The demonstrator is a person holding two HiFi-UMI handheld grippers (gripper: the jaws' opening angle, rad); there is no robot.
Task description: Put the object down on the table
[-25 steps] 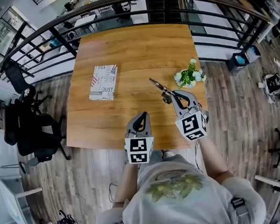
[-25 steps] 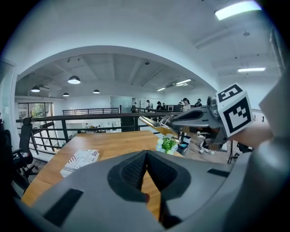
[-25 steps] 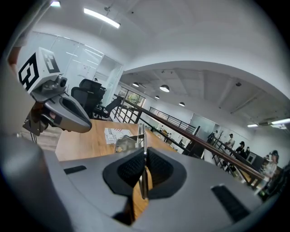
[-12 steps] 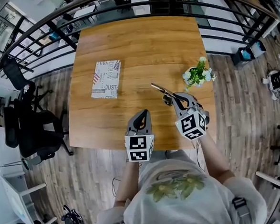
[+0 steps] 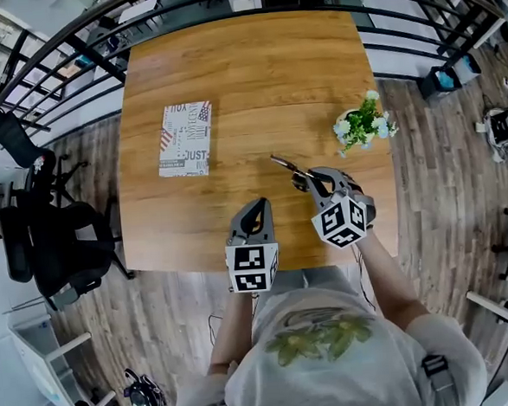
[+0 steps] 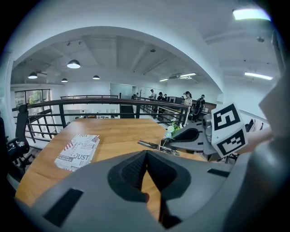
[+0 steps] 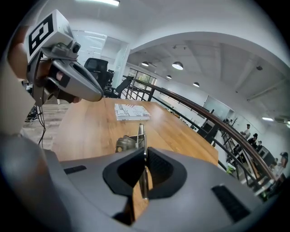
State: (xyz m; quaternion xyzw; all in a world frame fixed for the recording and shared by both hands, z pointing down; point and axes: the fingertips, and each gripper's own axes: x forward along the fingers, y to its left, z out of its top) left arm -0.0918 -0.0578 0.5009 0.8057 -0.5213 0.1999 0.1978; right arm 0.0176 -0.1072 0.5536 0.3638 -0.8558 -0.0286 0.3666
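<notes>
A slim metal scissor-like tool [image 5: 291, 169] sticks out leftward from my right gripper [image 5: 316, 179], which is shut on it above the wooden table [image 5: 245, 77] near the front right. In the right gripper view the tool [image 7: 140, 136] is pinched between the jaws, blade pointing away over the tabletop. My left gripper [image 5: 253, 213] hovers at the table's front edge, shut with nothing in it; its pads [image 6: 136, 170] meet in the left gripper view, where the right gripper [image 6: 174, 140] and the tool [image 6: 154, 146] show ahead.
A printed booklet [image 5: 184, 139] lies flat on the left half of the table. A small pot of white flowers [image 5: 364, 125] stands at the right edge. A black railing [image 5: 96, 57] runs round the far side; office chairs [image 5: 44, 238] stand to the left.
The head view has shifted, so the table sits lower in the frame. The right gripper still holds the tool at about the same spot. The left gripper has not moved.
</notes>
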